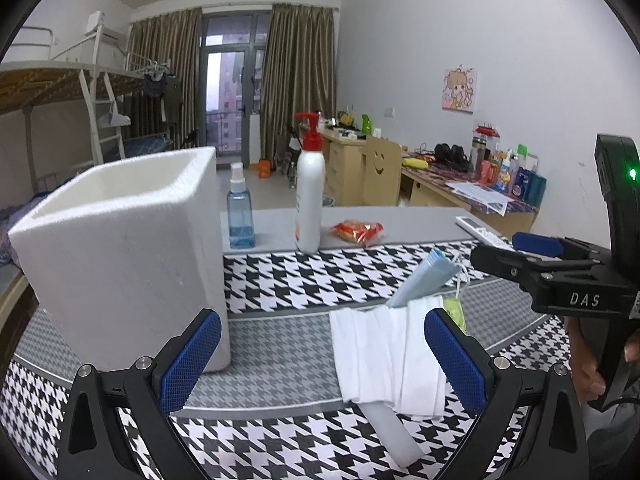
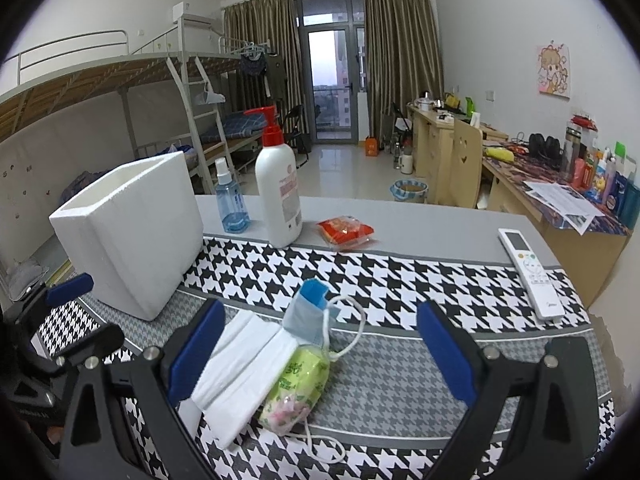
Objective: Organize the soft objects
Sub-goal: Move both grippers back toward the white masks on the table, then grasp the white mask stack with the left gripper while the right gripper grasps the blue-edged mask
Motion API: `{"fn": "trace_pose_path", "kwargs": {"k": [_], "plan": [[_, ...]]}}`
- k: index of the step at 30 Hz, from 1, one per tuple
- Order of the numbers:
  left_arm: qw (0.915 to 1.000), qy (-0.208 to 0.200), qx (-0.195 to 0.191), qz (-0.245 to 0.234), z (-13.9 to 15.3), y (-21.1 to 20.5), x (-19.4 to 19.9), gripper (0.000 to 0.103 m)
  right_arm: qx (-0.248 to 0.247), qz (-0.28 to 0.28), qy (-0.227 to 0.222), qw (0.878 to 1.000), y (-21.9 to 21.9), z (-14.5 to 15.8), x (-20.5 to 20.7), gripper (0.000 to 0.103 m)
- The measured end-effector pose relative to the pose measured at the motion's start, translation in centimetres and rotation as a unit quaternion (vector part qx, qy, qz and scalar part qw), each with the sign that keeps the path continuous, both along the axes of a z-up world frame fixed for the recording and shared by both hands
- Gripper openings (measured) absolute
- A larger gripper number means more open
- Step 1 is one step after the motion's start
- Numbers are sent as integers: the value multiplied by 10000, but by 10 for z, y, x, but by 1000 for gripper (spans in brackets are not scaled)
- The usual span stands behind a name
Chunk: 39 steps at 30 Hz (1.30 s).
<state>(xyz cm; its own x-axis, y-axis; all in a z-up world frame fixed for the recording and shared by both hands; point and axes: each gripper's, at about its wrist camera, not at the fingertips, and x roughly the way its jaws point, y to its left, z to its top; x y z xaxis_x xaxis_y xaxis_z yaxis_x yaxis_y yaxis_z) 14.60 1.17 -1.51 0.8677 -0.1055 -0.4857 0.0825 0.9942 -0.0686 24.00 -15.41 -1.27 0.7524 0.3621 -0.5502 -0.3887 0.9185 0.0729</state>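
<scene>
Both grippers, left gripper (image 1: 322, 364) and right gripper (image 2: 320, 354), are hanging wide open, gripping nothing. White cloth (image 2: 240, 372) and tissue pack (image 2: 298, 388) are lying touching beside the foam box (image 2: 132, 232).

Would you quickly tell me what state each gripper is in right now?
Left gripper: open, holding nothing.
Right gripper: open, holding nothing.

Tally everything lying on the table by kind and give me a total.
Bottles: 2, a blue clear plastic spray bottle and a white pump bottle with red cap
White foam box: 1
Red snack packet: 1
White remote control: 1
Face masks: 2, white and blue
Green tissue pack: 1
Total: 8
</scene>
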Motion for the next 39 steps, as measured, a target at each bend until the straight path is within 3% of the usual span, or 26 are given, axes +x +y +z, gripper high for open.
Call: {"fn": "trace_pose_path", "kwargs": {"k": [11,18,29,32,35,39], "plan": [[9997,141,74,-180,-8,-14,10,102,-39,-4,124,9999,-3,-5,8,98],[9991,266,87,-314,-14,-20,20,102,-50,67,345,9994,-2,-14,19,88],[9967,634,109,-488,-27,-28,39,102,-99,115,523,9985,0,-24,30,83],[9959,702,114,-554,-30,-32,42,98,-112,138,573,9982,1,-26,33,81],[9936,817,175,-755,-34,-39,47,93,-91,206,685,9974,4,-29,38,72],[9913,976,174,-870,-40,-45,54,85,-105,224,747,9969,5,-33,41,72]]}}
